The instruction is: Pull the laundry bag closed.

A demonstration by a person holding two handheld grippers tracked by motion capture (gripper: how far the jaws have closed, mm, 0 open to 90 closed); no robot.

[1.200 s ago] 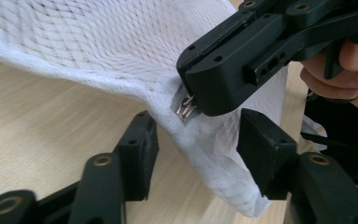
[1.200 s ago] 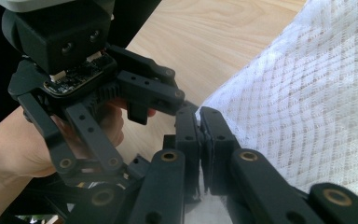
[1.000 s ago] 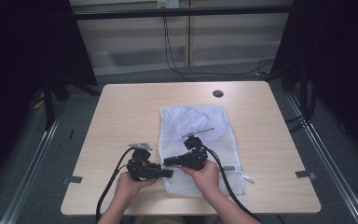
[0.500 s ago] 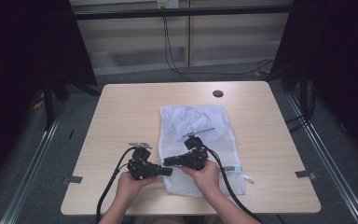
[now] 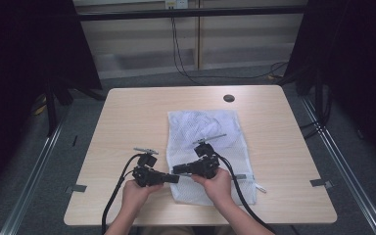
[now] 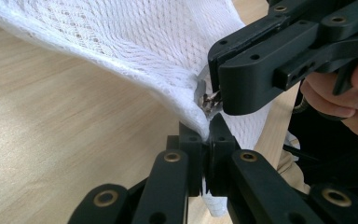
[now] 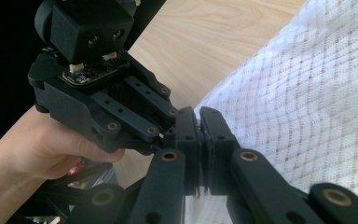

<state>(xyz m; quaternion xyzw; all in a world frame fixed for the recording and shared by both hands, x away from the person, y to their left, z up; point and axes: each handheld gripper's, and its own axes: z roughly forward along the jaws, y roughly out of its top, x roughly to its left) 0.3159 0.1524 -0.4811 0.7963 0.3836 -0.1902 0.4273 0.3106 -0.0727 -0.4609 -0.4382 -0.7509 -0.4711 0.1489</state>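
White mesh bag (image 5: 205, 134) lies flat across the middle of the tabletop (image 5: 127, 122). At its near left edge both claws bite: the left claw (image 6: 208, 135) pinches the hem, the right claw (image 7: 199, 122) clamps the zipper pull (image 6: 208, 99), likely to steady the bag for unzipping.

One fixed camera looks down and forward from above the table (image 5: 127, 117), while each gripper's camera peers close along its own jaws, all sharing the white mesh bag's (image 5: 210, 132) near-left edge.
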